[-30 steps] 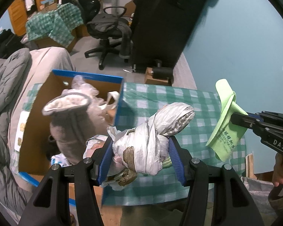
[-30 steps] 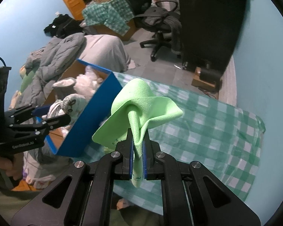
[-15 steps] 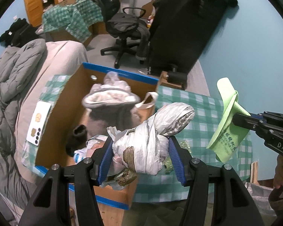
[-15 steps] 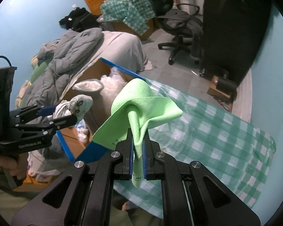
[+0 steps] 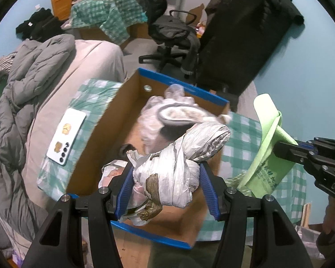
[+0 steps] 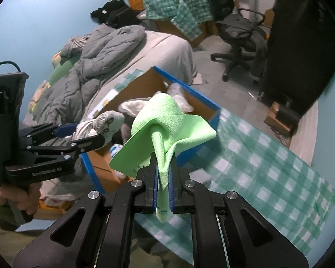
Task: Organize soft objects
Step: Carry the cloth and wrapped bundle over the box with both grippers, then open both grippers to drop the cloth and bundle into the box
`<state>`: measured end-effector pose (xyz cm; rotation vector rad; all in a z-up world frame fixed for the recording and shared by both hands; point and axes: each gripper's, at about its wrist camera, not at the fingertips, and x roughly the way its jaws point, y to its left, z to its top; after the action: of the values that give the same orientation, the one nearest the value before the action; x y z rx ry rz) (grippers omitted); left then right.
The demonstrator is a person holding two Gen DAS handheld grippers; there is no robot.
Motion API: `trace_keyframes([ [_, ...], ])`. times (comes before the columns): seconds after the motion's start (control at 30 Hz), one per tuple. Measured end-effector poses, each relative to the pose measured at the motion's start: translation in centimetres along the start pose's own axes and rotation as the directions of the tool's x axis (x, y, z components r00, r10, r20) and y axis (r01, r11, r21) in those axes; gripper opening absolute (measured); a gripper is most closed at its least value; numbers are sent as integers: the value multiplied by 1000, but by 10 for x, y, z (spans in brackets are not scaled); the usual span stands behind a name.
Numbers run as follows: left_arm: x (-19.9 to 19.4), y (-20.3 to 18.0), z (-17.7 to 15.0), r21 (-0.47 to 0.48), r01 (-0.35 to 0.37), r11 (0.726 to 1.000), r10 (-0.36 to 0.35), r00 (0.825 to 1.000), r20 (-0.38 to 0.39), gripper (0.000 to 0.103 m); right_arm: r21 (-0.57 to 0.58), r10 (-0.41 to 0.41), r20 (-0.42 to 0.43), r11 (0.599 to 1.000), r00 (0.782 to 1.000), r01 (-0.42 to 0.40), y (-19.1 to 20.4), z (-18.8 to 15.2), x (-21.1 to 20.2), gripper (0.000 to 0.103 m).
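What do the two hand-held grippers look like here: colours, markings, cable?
Both are black with blue pads and silver pivot bolts. The left hand-held gripper bears faint lettering, a tall black box and a black cable; the right hand-held gripper shows white letters "DAS".

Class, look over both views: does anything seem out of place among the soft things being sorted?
Yes: a white phone lies face down on the checked cloth beside the cardboard box. It is hard, unlike the green cloth and the knotted plastic bag.
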<state>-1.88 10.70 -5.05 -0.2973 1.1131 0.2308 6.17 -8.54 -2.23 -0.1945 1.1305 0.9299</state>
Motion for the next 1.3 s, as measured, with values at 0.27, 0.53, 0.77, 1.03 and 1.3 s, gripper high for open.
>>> trace_keyframes([
  [0.27,12,30,1,-21,-17,1000,17,1000,-11,58,-35,31,-38,999,999,-32,31,9,35,7],
  [0.53,36,55,-2,-29,-30,999,29,999,-42,58,-30,61,-94,998,994,-64,53,5,75,7],
  [0.77,57,65,-8,-24,-30,999,28,996,-80,58,-13,62,-144,998,988,-65,65,-3,106,7],
  [1.03,65,69,-11,-9,-53,999,52,993,-104,67,34,74,-167,997,983,-69,61,-4,121,13],
  [1.3,55,72,-13,-28,-72,997,69,993,-98,76,43,52,-128,998,990,-47,54,-2,103,48],
])
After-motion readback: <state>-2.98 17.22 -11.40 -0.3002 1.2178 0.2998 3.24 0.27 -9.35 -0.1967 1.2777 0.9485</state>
